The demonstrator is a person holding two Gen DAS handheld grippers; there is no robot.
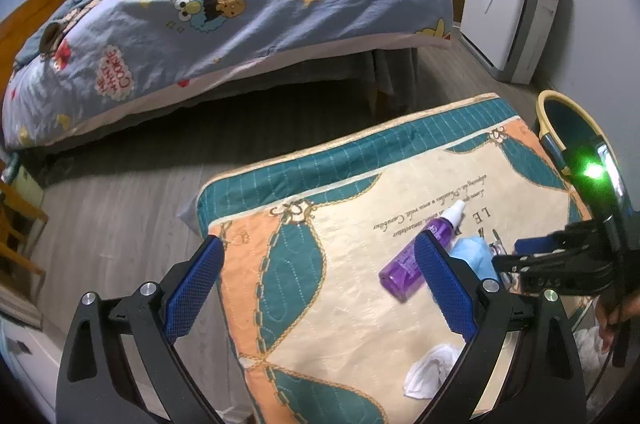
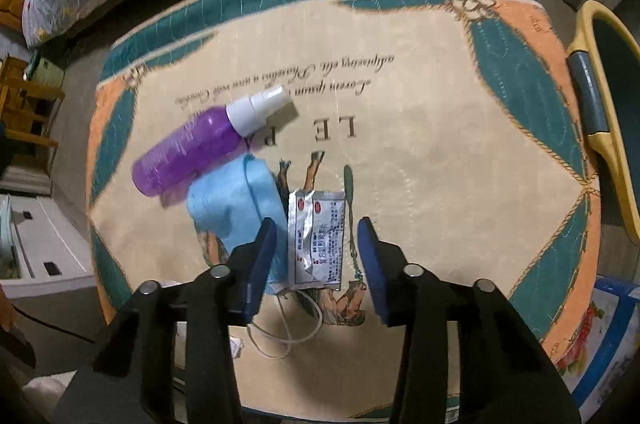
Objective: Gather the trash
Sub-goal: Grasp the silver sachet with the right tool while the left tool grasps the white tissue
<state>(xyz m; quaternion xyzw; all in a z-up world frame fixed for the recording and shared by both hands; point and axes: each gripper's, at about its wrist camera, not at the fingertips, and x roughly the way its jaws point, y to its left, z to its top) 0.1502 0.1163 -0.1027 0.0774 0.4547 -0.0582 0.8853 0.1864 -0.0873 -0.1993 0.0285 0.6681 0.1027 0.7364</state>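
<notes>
A silver sachet [image 2: 318, 244] lies flat on the quilted tablecloth [image 2: 440, 184]. My right gripper [image 2: 318, 224] points down over it. Its blue pads [image 2: 264, 256] stand on either side of the sachet with a gap, not touching it. A blue face mask [image 2: 228, 208] lies just left of the sachet, with a purple spray bottle [image 2: 188, 152] beyond it. My left gripper [image 1: 320, 248] hangs open over the cloth's left part, holding nothing. It shows the bottle [image 1: 404, 264], the mask [image 1: 474, 256], a crumpled white tissue [image 1: 432, 368] and the right gripper [image 1: 516, 252].
A teal bin with a yellow rim [image 2: 592, 24] stands past the table's right edge. A bed with a cartoon duvet [image 1: 240, 4] lies beyond the table, and a white appliance [image 1: 504, 4] stands by the wall. A colourful bag [image 2: 600, 336] sits lower right.
</notes>
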